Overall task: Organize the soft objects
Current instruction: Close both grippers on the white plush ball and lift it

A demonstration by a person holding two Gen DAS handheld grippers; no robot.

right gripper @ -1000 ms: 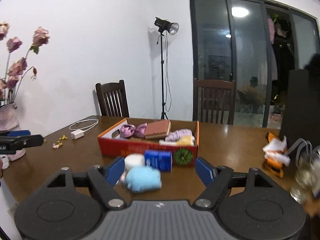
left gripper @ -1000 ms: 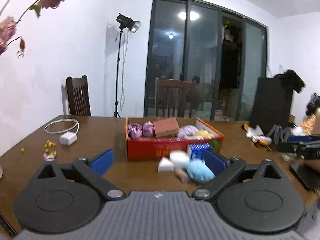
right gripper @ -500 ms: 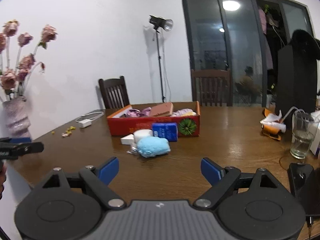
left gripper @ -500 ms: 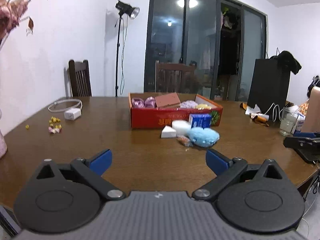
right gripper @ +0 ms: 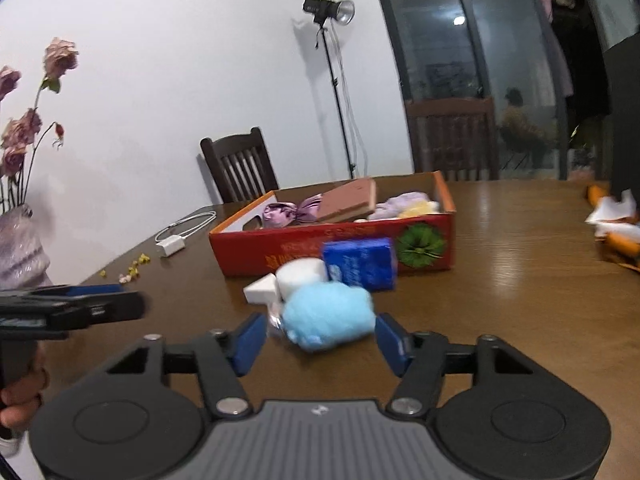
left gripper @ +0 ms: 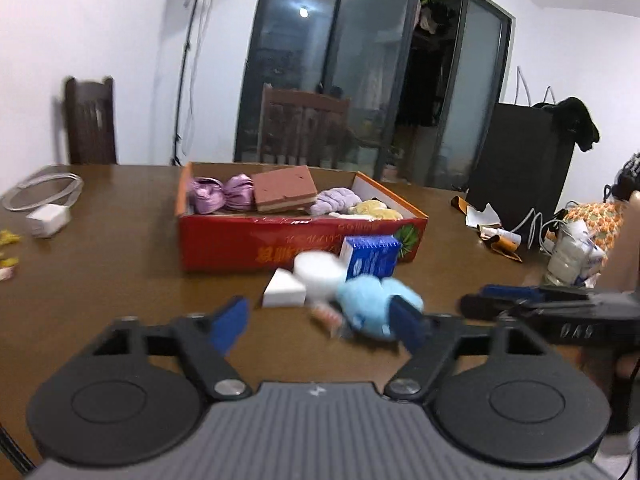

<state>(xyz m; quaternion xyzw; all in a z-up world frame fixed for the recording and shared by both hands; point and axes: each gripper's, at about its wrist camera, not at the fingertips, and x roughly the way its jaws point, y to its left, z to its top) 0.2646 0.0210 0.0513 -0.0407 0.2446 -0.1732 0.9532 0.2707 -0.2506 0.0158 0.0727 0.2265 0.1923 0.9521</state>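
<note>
**Hovering over the blue plush by the red box**

Looking from the left wrist, the left claw is spread wide and grips nothing. A red box sits on the brown table and serves as landmark. Inside it lie purple satin bows, a brown sponge block, a lilac plush and a yellow soft piece. Just in front of the box stand a blue packet, a white round pad and a white wedge; nearer the camera than these lies the blue plush, partly behind the claw's right finger. Right of the box, the right claw shows side-on, blurred.

Seen from the right wrist, the right claw is released, its blue pads either side of the blue plush without clear contact. Behind the plush stands the red box. Left of the box lie a white charger and a vase of flowers; the left claw enters there, its opening unclear from this angle.
</note>
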